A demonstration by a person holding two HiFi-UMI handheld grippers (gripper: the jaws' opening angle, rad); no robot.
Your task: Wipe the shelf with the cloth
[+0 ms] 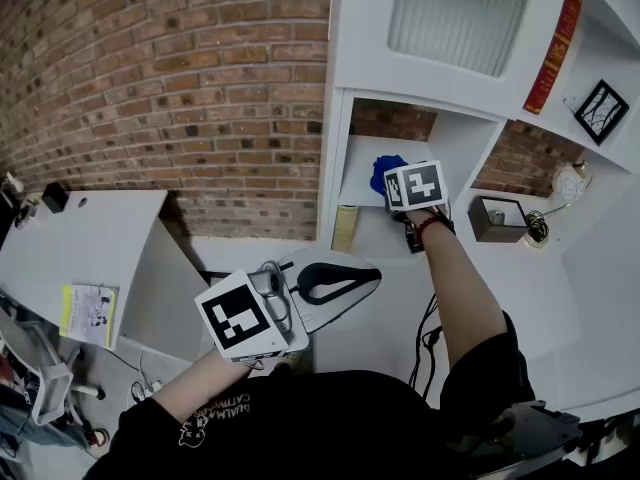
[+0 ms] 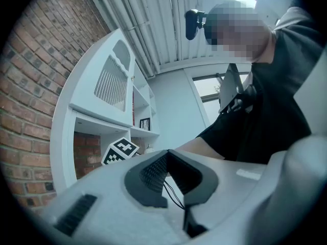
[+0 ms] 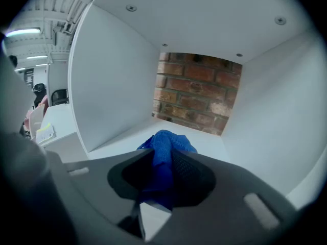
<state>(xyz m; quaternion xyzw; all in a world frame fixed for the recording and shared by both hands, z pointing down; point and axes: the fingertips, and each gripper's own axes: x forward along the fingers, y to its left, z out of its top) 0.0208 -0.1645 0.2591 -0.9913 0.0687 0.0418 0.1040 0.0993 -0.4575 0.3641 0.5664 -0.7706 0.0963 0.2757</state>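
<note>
Cloth on shelf (in right claw)

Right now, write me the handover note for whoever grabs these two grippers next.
Right gripper: shut on the blue cloth, inside the open shelf compartment with the brick back wall.
Left gripper: shut, holding nothing, held low outside the shelf.
Done: the cloth is in hand and at the compartment.
Unclear: whether the cloth touches the compartment floor, and how much has been wiped.
Left: press the cloth down and wipe across the floor of the compartment, probably out to its corners.
</note>
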